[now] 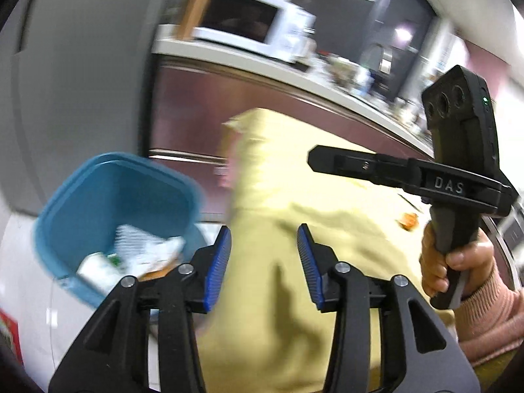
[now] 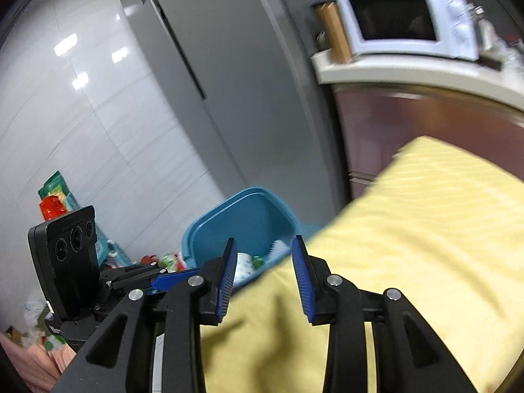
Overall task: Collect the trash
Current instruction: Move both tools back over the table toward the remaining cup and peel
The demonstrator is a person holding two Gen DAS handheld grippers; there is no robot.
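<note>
left wrist view: the left gripper [image 1: 263, 262] stands in the foreground with its blue-padded jaws spread apart and nothing between them; behind the gap lies a pale yellow cloth [image 1: 294, 229], which covers a table surface. to the left, below the cloth's edge, a blue bin [image 1: 82, 203] stands on the pale floor, tilted in the picture by the camera's angle. inside it lies the collected trash [image 1: 131, 255]: white crumpled paper, a white carton with green print and something orange-brown; the blur hides finer detail. a small orange scrap [image 1: 407, 221] rests on the cloth at far right, well apart from the bin. the right gripper [image 1: 327, 160] enters from the right, held by a hand [image 1: 455, 265] in a pink sleeve [image 1: 491, 317]; from this side its jaw gap cannot be read. a white microwave [image 1: 249, 21] sits on a counter in the background.

right wrist view: the right gripper [image 2: 263, 275] shows its blue pads parted, with nothing pinched; through the gap the yellow cloth's edge and the bin's near rim meet. the blue bin [image 2: 242, 213] stands just beyond the cloth, beside a grey refrigerator [image 2: 213, 82], with white and green trash [image 2: 252, 262] visible inside. the left gripper [image 2: 154, 278] appears at lower left, one blue pad showing. more litter [image 2: 170, 260] lies on the floor left of the bin.
</note>
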